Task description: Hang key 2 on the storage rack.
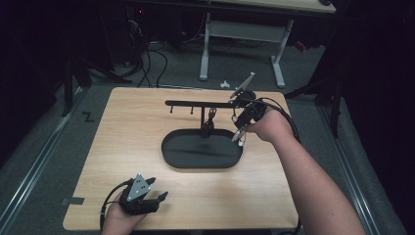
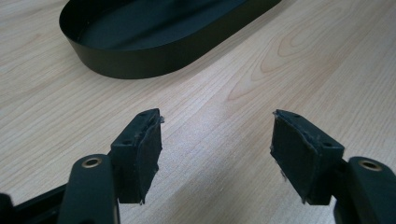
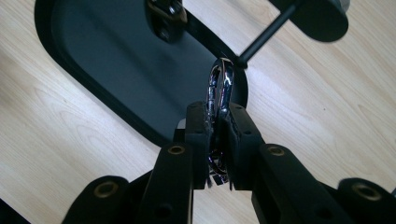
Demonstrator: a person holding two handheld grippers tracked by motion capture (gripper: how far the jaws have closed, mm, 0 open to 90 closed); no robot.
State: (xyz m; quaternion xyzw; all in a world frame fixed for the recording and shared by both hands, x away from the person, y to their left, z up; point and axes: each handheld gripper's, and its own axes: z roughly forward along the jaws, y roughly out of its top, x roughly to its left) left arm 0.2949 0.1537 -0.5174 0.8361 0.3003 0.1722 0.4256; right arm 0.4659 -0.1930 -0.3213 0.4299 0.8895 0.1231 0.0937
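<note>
The right gripper point(image 3: 215, 140) has its jaws pinched nearly together on a shiny metal ring point(image 3: 220, 88), a chrome loop whose upper curve stands out above the pads while its lower part shows between them. In the high view this gripper point(image 1: 241, 128) is held above the right end of the tray point(image 1: 176, 155), toward the far right part of the table point(image 1: 122, 147), with the ring hard to make out there. Just beyond the ring in the right gripper view runs the thin black rod of the stand point(image 3: 261, 39), and the ring's top lies close to that rod; whether they touch I cannot tell. The stand point(image 1: 203, 104) rises from the tray's far side as a post carrying a horizontal bar with small hooks. A second shiny piece point(image 3: 166, 14) hangs over the tray's dark floor near the post.

The left gripper point(image 2: 217, 140) has its jaws wide apart with nothing between them, just bare wood below. In the high view it point(image 1: 155, 190) rests by the near edge of the table, toward the near left corner, well apart from the tray, whose black oval wall point(image 2: 140, 65) lies ahead of its jaws.
</note>
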